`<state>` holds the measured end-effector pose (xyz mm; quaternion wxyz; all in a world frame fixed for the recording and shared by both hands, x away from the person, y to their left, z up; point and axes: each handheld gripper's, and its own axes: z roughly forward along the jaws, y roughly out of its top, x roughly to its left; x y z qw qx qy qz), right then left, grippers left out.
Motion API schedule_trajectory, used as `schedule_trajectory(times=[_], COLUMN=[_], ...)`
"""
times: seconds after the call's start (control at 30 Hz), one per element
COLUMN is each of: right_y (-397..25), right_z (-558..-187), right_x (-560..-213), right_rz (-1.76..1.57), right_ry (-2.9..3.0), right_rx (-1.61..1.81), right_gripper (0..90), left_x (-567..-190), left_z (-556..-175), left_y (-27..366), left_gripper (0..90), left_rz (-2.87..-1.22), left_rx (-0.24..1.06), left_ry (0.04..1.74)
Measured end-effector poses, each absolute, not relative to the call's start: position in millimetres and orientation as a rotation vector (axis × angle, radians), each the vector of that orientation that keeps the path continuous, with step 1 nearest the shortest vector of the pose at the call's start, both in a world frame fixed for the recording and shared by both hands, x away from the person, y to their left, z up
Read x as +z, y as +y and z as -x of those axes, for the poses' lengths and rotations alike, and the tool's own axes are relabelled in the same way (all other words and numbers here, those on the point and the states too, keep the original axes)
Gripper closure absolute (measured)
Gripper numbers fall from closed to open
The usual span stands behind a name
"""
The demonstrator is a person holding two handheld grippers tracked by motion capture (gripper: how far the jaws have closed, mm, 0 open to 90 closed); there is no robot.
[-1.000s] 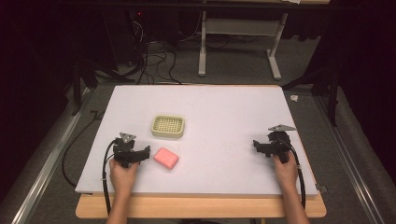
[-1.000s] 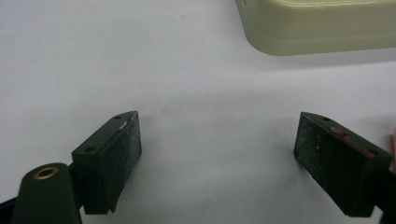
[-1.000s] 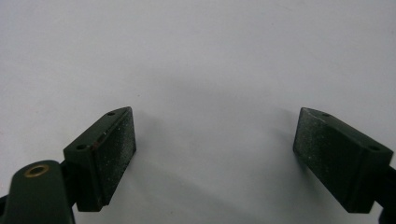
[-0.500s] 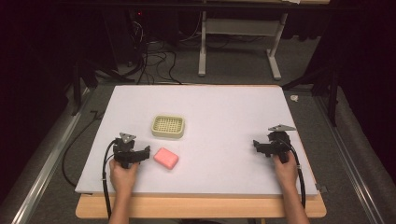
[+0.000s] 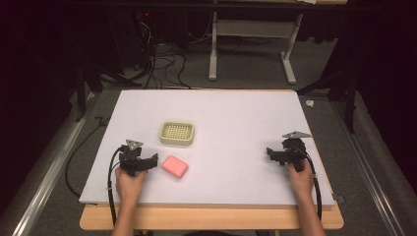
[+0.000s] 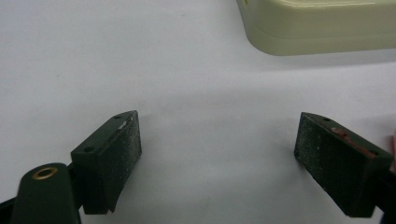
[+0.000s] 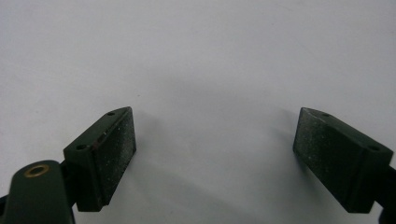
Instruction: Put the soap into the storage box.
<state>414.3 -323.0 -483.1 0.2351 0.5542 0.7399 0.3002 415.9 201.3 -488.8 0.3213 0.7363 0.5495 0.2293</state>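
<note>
A pink soap bar [image 5: 175,166] lies on the white table top [image 5: 236,123], just right of my left gripper [image 5: 140,158]. Behind the bar sits a cream soap dish [image 5: 177,133] with a perforated grid top; its near wall [image 6: 317,28] fills the upper right of the left gripper view. My left gripper [image 6: 217,154] is open, with bare table between its jaws and a sliver of the pink bar [image 6: 393,142] at the right edge. My right gripper [image 5: 282,151] rests near the table's right side. It [image 7: 215,154] is open over bare white surface.
The white top lies on a wooden table whose front edge [image 5: 211,219] runs along the bottom. Black cables trail from both grippers back past the hands. Beyond the table stand a white frame [image 5: 251,44] and floor cables [image 5: 162,64] in a dark room.
</note>
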Motion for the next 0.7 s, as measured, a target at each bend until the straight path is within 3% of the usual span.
schedule_trajectory(times=[0.7], right_y=[-323], right_z=[-414], right_x=[-483], right_rz=[-1.521], right_ry=[2.029], right_rx=[0.824], right_gripper=[13.6], left_x=[-476], left_z=[-412], left_y=[199], left_gripper=[12.0], left_rz=[-1.905], left_rx=[0.573], left_ry=[1.413])
